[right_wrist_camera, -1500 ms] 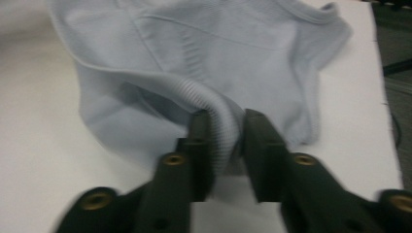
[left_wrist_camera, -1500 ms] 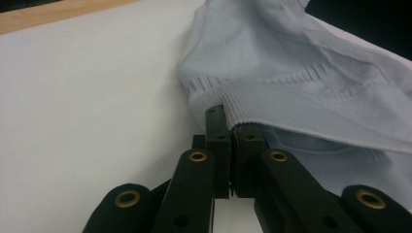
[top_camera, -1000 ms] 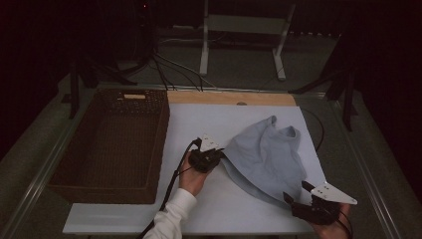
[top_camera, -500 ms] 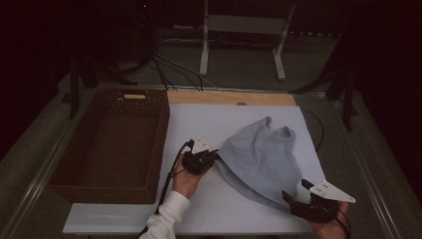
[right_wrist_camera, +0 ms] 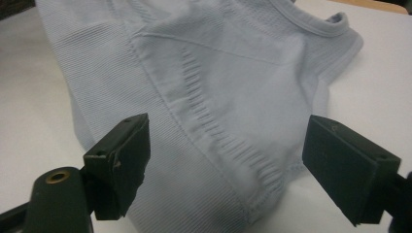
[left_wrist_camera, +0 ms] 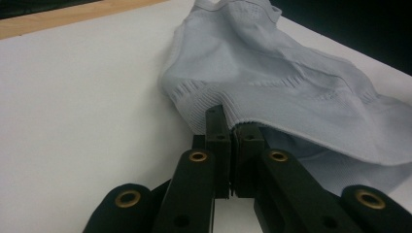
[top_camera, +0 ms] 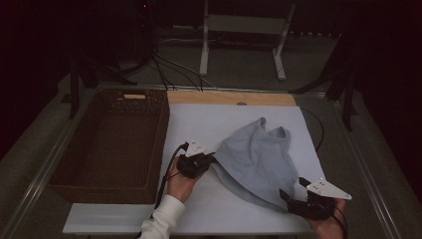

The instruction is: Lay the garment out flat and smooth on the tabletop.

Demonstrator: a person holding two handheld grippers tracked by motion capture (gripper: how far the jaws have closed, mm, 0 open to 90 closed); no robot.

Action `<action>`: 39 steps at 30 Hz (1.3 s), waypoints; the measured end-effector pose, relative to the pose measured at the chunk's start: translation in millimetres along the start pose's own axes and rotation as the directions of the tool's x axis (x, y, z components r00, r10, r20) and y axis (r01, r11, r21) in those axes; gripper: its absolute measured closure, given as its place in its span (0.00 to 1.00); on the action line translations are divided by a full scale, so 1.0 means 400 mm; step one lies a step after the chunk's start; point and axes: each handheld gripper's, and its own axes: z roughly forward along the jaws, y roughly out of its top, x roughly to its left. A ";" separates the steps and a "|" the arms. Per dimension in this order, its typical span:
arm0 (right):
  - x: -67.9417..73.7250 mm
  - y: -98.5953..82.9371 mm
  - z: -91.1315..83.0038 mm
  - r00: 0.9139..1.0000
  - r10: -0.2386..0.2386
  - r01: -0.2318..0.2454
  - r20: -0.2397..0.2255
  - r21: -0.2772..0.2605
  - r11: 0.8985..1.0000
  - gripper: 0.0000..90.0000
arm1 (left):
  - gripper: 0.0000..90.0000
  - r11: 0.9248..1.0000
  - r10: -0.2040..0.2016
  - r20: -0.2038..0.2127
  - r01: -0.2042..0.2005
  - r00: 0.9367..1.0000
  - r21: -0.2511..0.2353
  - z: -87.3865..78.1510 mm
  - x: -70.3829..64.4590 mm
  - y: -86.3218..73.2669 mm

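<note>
Evidently the left gripper (left_wrist_camera: 232, 127) was clamped on the ribbed hem of the pale blue garment (left_wrist_camera: 291, 82), jaws pressed together over the fold, so that edge was kept pinned and lifted slightly. The right gripper (right_wrist_camera: 226, 165) was held wide apart, unloaded, poised just above the near corner of the garment (right_wrist_camera: 218, 97), probably for a second grip. The garment (top_camera: 259, 159) was spread on the white table (top_camera: 209, 119), between both hands. A brown basket (top_camera: 112, 139) was set at the left, likely as destination.

One pale blue garment (top_camera: 259, 159), one brown wicker basket (top_camera: 107, 181), and two hand-held grippers.
</note>
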 end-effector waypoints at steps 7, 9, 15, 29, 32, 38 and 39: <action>0.000 0.003 0.003 1.000 -0.001 0.001 0.001 -0.003 1.000 0.20 | 0.99 1.000 -0.012 0.009 0.013 1.000 -0.013 -0.023 -0.004 -0.016; 0.000 0.005 0.002 1.000 0.000 0.000 0.002 -0.008 1.000 0.20 | 0.99 1.000 -0.021 0.015 0.021 1.000 -0.013 -0.030 -0.006 -0.026; 0.002 0.006 0.004 1.000 -0.008 0.008 0.001 -0.007 1.000 0.21 | 0.99 0.999 -0.035 0.026 0.035 0.999 -0.013 -0.062 -0.017 -0.051; 0.005 0.008 0.003 1.000 -0.015 0.015 0.004 -0.012 1.000 0.21 | 0.66 0.999 -0.039 0.067 0.039 0.997 0.003 -0.150 -0.073 -0.084; 0.006 0.008 0.003 1.000 -0.015 0.015 0.006 -0.015 1.000 0.21 | 0.55 0.999 -0.032 0.067 0.033 0.997 -0.027 -0.160 -0.078 -0.066; 0.006 0.009 0.001 1.000 -0.017 0.017 0.017 -0.022 1.000 0.18 | 0.34 0.996 -0.039 0.012 0.040 0.999 -0.074 -0.142 -0.068 -0.029; 0.005 0.009 0.000 1.000 -0.015 0.016 0.019 -0.024 1.000 0.18 | 0.32 0.996 -0.040 0.003 0.041 0.999 -0.080 -0.136 -0.065 -0.024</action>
